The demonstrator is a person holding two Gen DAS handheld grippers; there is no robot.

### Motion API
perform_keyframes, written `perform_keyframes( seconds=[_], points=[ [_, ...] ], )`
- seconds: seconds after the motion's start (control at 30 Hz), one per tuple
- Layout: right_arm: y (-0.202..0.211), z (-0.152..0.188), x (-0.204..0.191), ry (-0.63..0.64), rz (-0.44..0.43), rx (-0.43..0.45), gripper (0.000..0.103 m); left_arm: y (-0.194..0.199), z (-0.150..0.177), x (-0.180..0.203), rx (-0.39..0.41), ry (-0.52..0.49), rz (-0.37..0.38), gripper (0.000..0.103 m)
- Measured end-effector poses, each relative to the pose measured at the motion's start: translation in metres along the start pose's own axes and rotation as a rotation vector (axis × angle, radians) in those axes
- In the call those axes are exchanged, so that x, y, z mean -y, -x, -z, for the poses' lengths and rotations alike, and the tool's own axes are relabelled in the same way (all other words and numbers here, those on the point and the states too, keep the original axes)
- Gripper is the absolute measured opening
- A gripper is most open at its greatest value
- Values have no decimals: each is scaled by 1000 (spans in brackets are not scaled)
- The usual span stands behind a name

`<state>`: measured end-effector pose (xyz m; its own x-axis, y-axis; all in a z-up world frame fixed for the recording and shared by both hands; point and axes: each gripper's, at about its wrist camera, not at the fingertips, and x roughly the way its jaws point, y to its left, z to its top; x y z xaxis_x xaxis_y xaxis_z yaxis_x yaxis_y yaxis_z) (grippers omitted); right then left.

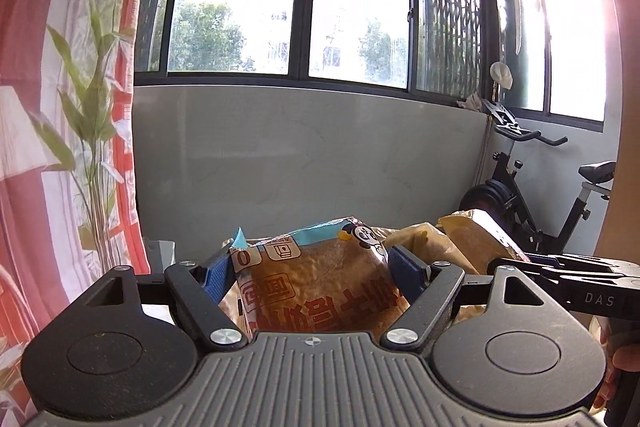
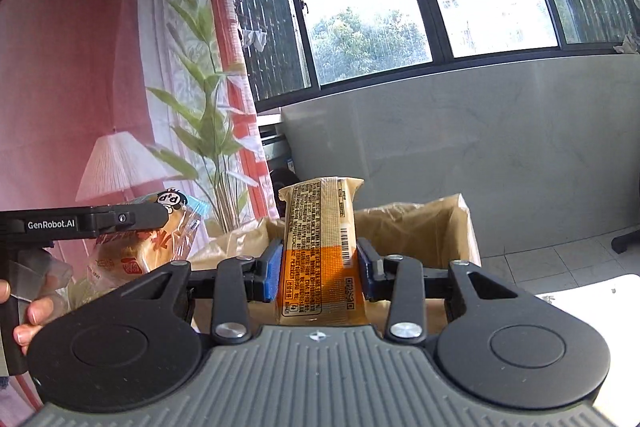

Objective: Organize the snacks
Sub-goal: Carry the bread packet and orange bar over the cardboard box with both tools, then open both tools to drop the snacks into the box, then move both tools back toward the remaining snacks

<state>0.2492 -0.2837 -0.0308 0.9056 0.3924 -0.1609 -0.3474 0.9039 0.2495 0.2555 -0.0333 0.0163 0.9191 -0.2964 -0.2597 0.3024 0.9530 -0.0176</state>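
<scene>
Our left gripper (image 1: 316, 273) has its fingers clamped on a clear bag of brown bread (image 1: 320, 287). Our right gripper (image 2: 318, 269) has its fingers clamped on a thin orange snack pack (image 2: 320, 251).

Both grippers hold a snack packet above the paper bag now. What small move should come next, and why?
Probably carry the right gripper forward over the open brown paper bag before releasing anything. Its fingers clamp the orange snack packet upright, and the bag's mouth lies just behind it. The left gripper holds the bread packet, so one packet at a time seems safer.
</scene>
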Motion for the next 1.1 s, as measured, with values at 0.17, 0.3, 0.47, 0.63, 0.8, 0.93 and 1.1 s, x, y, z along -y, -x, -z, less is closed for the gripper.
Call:
perform_keyframes(
  seconds=[0.17,0.3,0.47,0.63,0.8,0.93,1.1],
  points=[
    [-43,-24,14,6,25,-33,39,-43,-19,5,-17,-1,-7,82],
    [-72,-19,23,62,97,-65,39,-73,-14,-3,-60,28,-4,82],
    [-90,-5,37,23,125,-100,39,-104,-5,-6,-93,7,-26,82],
    [-95,5,46,-8,134,-113,57,-125,10,-8,-150,21,-2,86],
    [-76,10,45,-9,145,-101,63,-111,13,-12,-149,27,-37,90],
    [-49,7,44,-19,131,-69,66,-80,11,-18,-97,20,-32,91],
    [-7,7,52,17,112,-18,80,-33,19,-21,-46,-6,-73,94]
  ],
)
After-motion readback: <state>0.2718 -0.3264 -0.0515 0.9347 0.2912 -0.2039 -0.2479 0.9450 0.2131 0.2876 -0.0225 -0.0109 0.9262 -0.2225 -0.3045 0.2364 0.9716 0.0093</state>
